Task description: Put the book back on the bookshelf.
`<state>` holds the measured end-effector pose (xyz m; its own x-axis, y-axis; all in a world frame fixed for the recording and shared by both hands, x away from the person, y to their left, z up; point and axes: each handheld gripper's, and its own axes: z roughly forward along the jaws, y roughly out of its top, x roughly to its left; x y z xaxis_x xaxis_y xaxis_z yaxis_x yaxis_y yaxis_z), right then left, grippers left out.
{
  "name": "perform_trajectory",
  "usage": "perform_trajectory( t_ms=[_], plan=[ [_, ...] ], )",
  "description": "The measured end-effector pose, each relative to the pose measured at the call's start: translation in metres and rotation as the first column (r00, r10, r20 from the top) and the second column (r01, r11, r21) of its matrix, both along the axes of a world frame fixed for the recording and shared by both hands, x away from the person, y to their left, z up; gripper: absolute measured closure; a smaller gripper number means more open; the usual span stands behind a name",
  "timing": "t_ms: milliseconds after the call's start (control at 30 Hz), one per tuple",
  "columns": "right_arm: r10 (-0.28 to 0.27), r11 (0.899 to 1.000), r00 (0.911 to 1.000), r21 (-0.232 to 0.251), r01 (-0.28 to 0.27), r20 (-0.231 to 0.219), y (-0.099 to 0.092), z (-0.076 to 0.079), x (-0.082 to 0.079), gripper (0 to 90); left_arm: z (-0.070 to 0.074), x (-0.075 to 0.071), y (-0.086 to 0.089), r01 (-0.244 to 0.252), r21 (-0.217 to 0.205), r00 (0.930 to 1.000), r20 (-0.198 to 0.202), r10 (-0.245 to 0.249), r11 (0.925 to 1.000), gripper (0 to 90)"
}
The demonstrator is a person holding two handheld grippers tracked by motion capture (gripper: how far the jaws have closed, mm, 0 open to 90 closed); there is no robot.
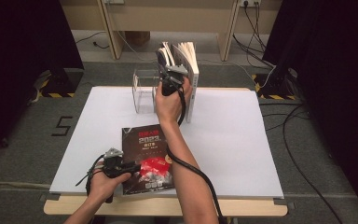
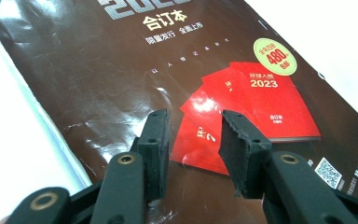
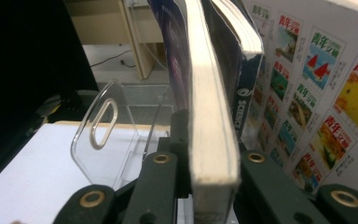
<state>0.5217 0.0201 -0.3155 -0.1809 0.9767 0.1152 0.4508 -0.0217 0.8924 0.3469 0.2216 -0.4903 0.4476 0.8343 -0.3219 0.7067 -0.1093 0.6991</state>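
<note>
A dark brown magazine (image 1: 142,142) with red booklets printed on its cover (image 2: 121,60) lies flat near the table's front edge. My left gripper (image 1: 136,167) (image 2: 193,128) hovers open just above its lower cover, with nothing between the jaws. My right gripper (image 1: 171,77) (image 3: 212,156) is raised at the back of the table, shut on the edge of an upright book (image 3: 209,116) (image 1: 163,55). This book stands between a clear acrylic file holder (image 1: 144,91) (image 3: 105,135) and other upright books (image 1: 189,65), one with "SCIENCE" on its spine (image 3: 243,93).
A large magazine back with many small colourful covers (image 3: 317,93) stands just right of the held book. The white tabletop (image 1: 242,149) spreads wide to the right. Beyond the table are wooden desk legs (image 1: 114,37) and floor cables (image 1: 303,140).
</note>
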Motion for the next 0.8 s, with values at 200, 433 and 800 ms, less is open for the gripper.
perform_trajectory(
  t_ms=[200, 433, 800],
  plan=[
    [0.044, 0.999, 0.999, 0.011, -0.044, 0.003, -0.004, 0.007, -0.008, 74.3, 0.0, 0.0, 0.0, 0.0, -0.001, 1.0, -0.001, 0.0, 1.0, 61.3],
    [0.098, 0.995, 0.9948, 0.038, -0.096, -0.028, -0.016, 0.009, -0.015, 77.4, 0.0, 0.0, -0.001, -0.003, 0.0, 1.0, 0.004, 0.003, 1.0, 61.3],
    [0.089, 0.996, 0.9905, 0.003, -0.089, -0.105, -0.015, 0.021, -0.008, 77.9, 0.0, 0.0, -0.001, 0.0, -0.004, 1.0, 0.0, 0.0, 1.0, 61.3]
  ],
)
